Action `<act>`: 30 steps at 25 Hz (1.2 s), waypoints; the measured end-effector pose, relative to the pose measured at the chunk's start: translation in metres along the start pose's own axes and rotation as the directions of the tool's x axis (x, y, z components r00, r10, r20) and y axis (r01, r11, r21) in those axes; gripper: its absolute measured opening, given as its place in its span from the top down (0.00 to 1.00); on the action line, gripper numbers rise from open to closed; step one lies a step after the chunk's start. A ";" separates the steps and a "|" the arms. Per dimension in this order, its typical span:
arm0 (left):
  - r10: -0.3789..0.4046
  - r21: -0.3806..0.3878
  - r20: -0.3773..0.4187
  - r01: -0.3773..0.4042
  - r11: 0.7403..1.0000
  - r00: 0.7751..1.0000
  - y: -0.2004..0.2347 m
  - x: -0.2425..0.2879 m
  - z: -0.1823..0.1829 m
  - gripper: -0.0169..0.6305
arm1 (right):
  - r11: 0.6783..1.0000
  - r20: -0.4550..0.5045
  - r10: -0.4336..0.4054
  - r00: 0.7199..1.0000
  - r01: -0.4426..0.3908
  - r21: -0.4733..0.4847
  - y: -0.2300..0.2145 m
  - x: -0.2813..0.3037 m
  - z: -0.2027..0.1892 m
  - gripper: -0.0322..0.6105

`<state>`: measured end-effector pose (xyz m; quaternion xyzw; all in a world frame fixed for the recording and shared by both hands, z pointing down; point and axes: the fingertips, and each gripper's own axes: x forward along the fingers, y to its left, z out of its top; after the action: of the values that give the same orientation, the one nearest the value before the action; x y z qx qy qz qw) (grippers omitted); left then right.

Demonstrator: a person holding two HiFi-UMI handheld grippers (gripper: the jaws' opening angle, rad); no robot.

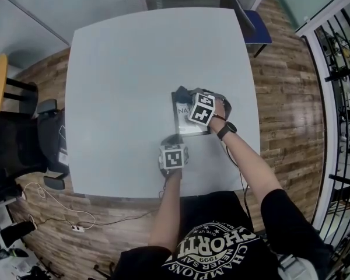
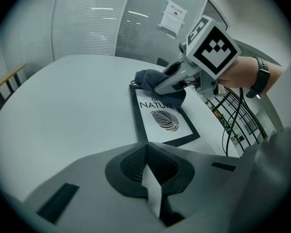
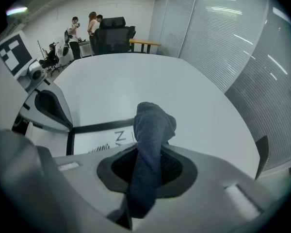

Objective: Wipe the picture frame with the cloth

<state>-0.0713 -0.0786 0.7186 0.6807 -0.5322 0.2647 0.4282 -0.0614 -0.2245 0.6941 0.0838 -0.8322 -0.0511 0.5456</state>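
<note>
Head view: high above the desk [image 1: 122,98], facing steeply down, with the picture frame [image 1: 182,122] right of centre.
Left gripper view: low at the frame's near end, facing along it to the right hand-held gripper [image 2: 156,87].
Right gripper view: close over the frame, past its gripped cloth [image 3: 150,130], facing the left hand-held gripper [image 3: 58,115].
Shared: the frame, in all three.

There are two tongs, the left tongs [image 1: 174,140] and the right tongs [image 1: 185,97]. One picture frame [image 1: 184,122] and one cloth [image 3: 153,125] are on the single white surface [image 1: 122,86]. There is one wristwatch [image 1: 226,130]. There are two chairs: one black chair [image 1: 14,144] at the left and one blue chair [image 1: 258,27] at the far right. Far off, three people [image 3: 93,25] show small and close together.
</note>
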 end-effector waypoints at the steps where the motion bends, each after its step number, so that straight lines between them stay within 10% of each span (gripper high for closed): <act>1: 0.014 0.003 -0.002 -0.014 1.000 1.000 0.003 0.000 0.000 0.98 | 1.000 0.017 0.009 1.000 -0.009 -0.011 0.005 0.002 0.011 0.83; 9: -0.015 -0.013 0.020 0.015 1.000 1.000 0.006 0.000 0.001 0.98 | 0.997 0.059 0.055 0.997 -0.052 -0.051 0.037 0.028 0.051 0.83; 30: -0.004 -0.034 0.024 0.005 0.999 1.000 0.005 0.001 0.000 0.98 | 0.995 -0.032 -0.021 0.999 0.024 0.099 0.004 -0.009 -0.049 0.83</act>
<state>-0.0755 -0.0790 0.7212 0.6778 -0.5400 0.2466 0.4337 -0.0134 -0.2181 0.7068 0.1209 -0.8242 -0.0145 0.5530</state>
